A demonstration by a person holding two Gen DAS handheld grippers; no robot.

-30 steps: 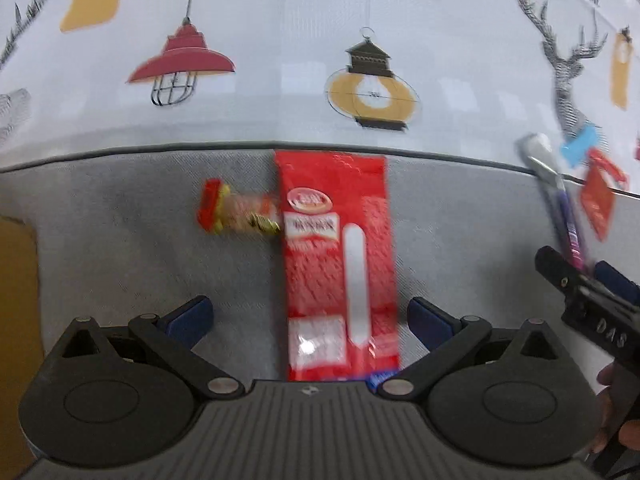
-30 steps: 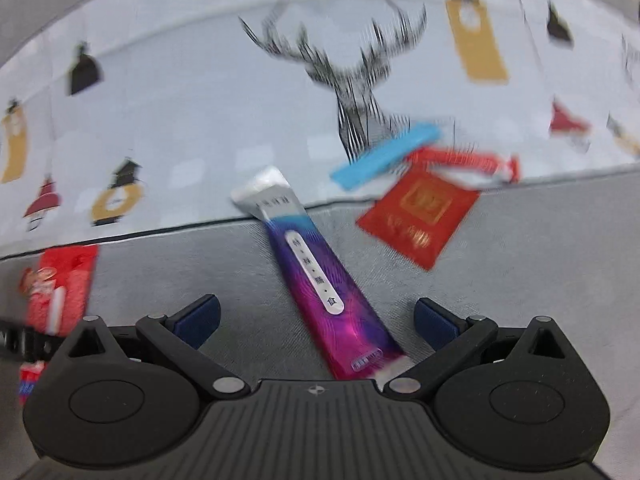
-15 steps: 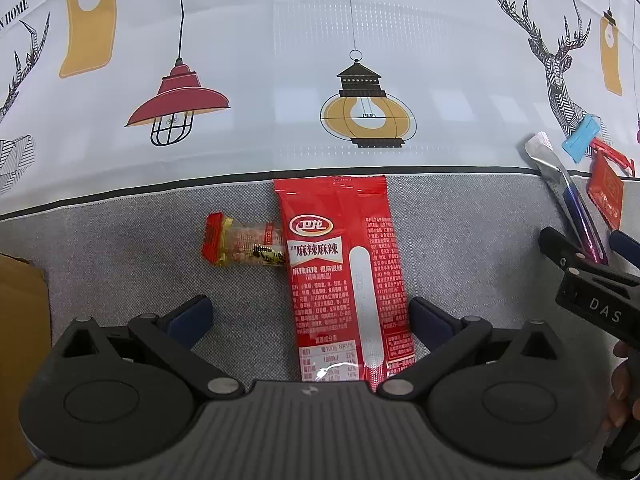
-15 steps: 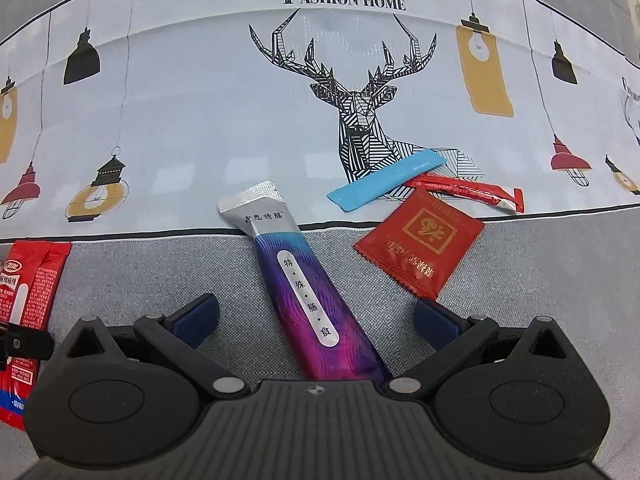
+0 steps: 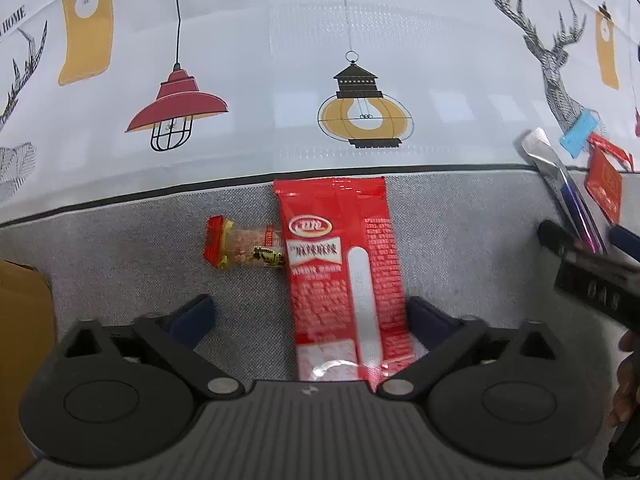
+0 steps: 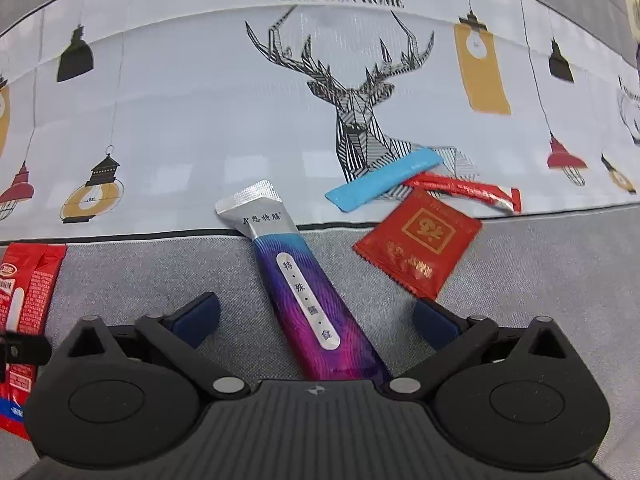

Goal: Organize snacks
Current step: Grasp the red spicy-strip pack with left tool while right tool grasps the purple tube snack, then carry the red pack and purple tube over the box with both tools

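A: Checking left tongs (image 5: 308,316) first — jaws wide but they have just been closing in, long red snack packet (image 5: 344,280) lying flat between them, right pad close to its edge, contact unclear, no grip.

B: Agreed. Small peanut candy (image 5: 244,250) sits just left of that packet, touching its side, on the grey part of the bench (image 5: 120,252).

A: Right tongs (image 6: 316,320) same story — spread wide, jaws have just been narrowing, purple stick pouch (image 6: 312,300) lies diagonally between them, pads not on it.

B: Its silver end crosses onto the white printed cloth (image 6: 200,100). Red square sachet (image 6: 420,240) just right of it, blue stick (image 6: 384,178) and thin red stick (image 6: 468,190) beyond, overlapping the deer print.

A: Cardboard box (image 5: 20,320) at the left view's left edge.
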